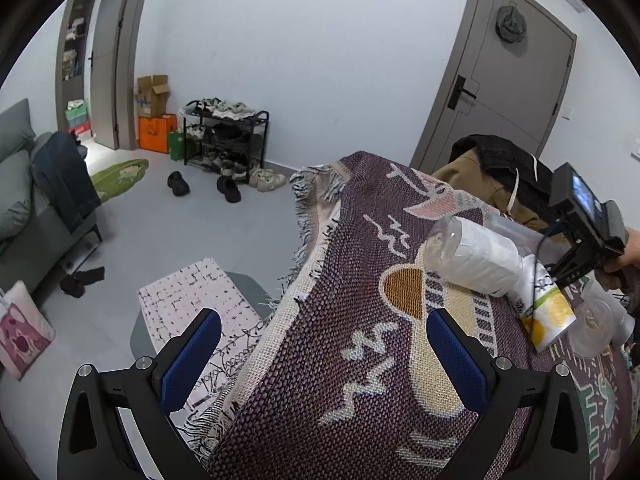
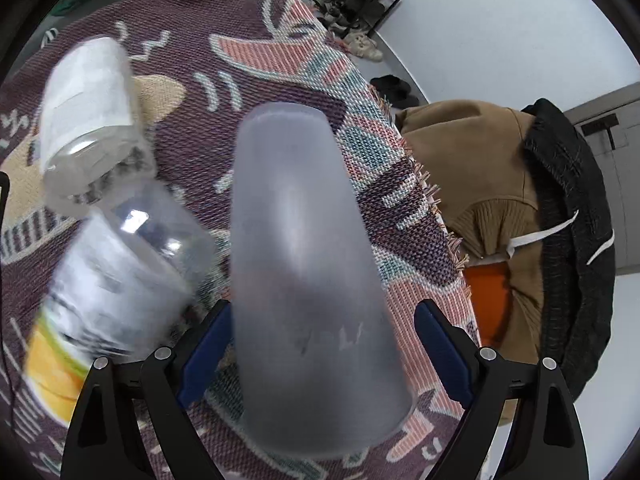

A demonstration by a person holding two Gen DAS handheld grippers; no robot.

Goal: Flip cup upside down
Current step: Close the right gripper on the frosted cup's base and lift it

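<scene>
Frosted grey cup (image 2: pixel 308 280) upside down on a woven purple blanket (image 2: pixel 280 64) covering the bench, wide rim at the bottom near the lens, closed narrow base pointing up and away. Standing between the blue pads of the right hand-held gripper (image 2: pixel 322 356), jaws spread wide; a clear gap on the right side, the left pad (image 2: pixel 206 354) just beside or perhaps touching the cup wall, hard to tell. Not clamped.

Left of the cup, three clear plastic items: a bottle with a white label (image 2: pixel 90 116) lying on its side farther back, a blurred clear cup (image 2: pixel 156 236) closer in, and a tilted container with a yellow and green label (image 2: pixel 68 344) at the near left. Brown jacket (image 2: pixel 480 184) and black garment (image 2: pixel 568 208) draped past the blanket's fringed right edge.

From the left wrist: left hand-held gripper (image 1: pixel 324 364) released, jaws wide apart, nothing between them, hovering over the blanket edge (image 1: pixel 340 280). Same white bottle (image 1: pixel 476 260) and yellow-labelled container (image 1: pixel 548 316) at far right, with the right hand-held gripper (image 1: pixel 588 236) above them. Beyond, grey floor (image 1: pixel 168 236), shoe rack (image 1: pixel 224 136), sofa (image 1: pixel 20 184), grey door (image 1: pixel 508 80).
</scene>
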